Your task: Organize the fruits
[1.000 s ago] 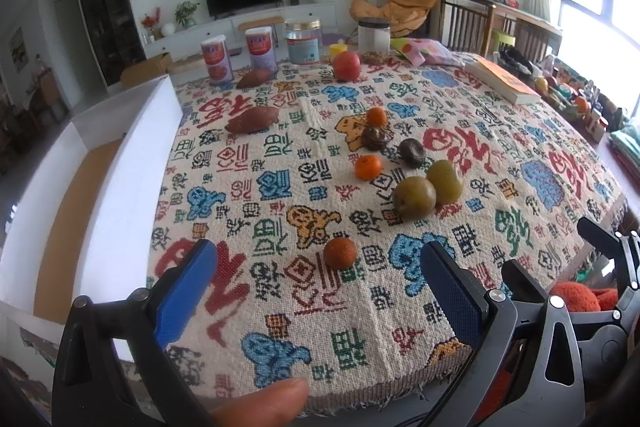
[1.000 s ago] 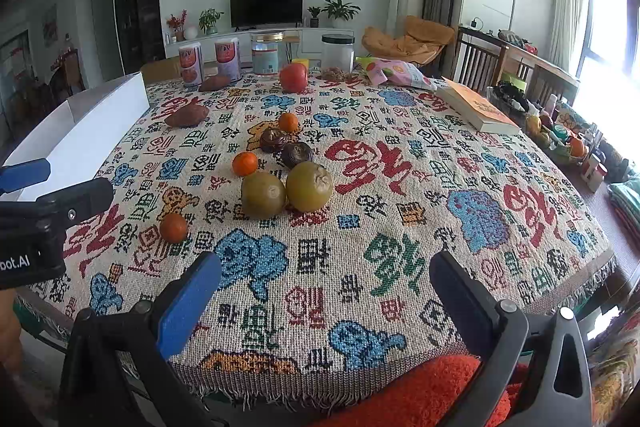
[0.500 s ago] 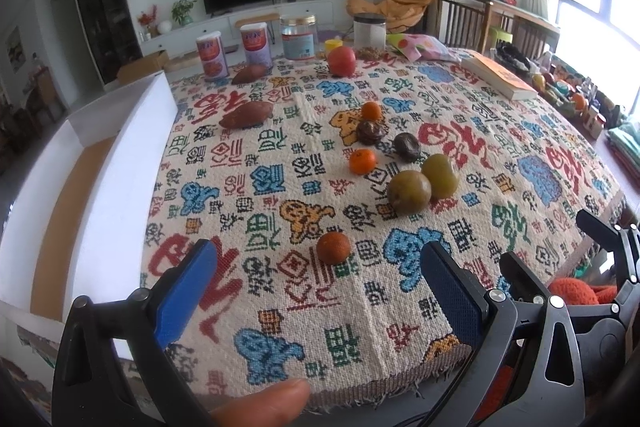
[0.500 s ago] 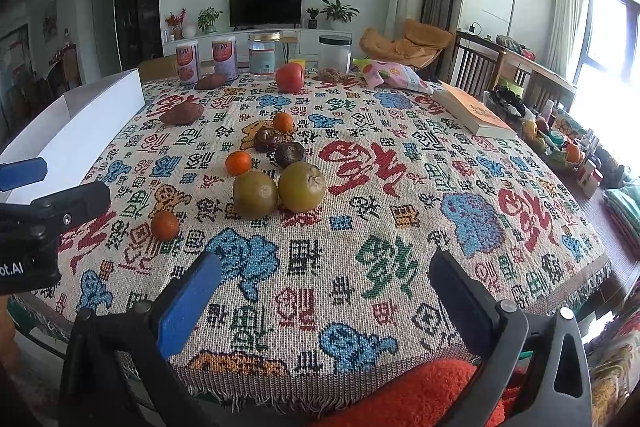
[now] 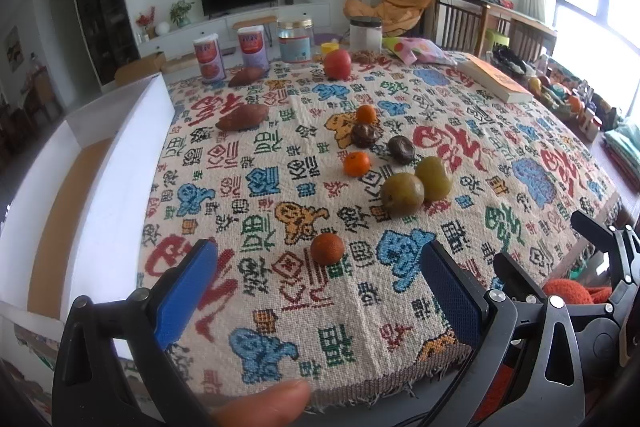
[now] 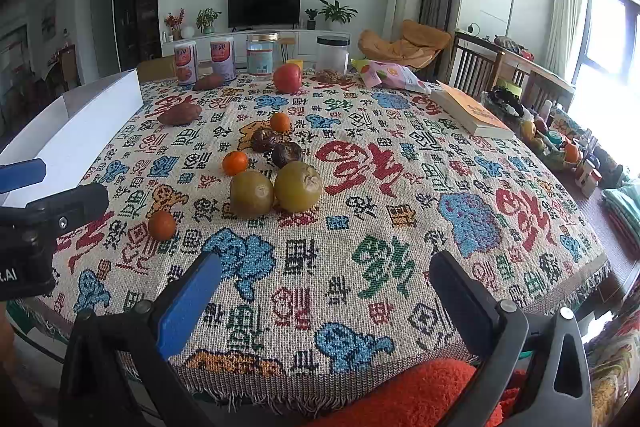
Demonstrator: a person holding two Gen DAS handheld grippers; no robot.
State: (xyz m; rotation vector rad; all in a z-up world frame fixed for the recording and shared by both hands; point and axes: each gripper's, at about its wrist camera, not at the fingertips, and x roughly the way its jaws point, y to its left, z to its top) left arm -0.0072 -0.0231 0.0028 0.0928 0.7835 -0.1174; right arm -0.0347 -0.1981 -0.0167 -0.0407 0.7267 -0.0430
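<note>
My left gripper [image 5: 316, 291] w/ blue-padded fingers is spread wide, empty, at frame bottom over the patterned woven tablecloth [image 5: 280, 331]; right gripper [image 6: 320, 291] likewise spread, holding nothing. Fruit sits mid-frame: small round orange fruit [image 5: 327, 248] just ahead of left gripper, 2 round green-yellow fruits [image 6: 276, 191] touching each other, 2 dark wrinkled fruits [image 6: 276, 147] beyond, red round fruit [image 6: 287, 78] upper centre. White box [image 5: 120, 163] at left edge.

Fingertip [image 5: 260, 407] below left tongs [image 5: 320, 291] cut by bottom edge. Can labels [image 6: 185, 63] far beyond right tongs [image 6: 324, 291]: too small to read.
</note>
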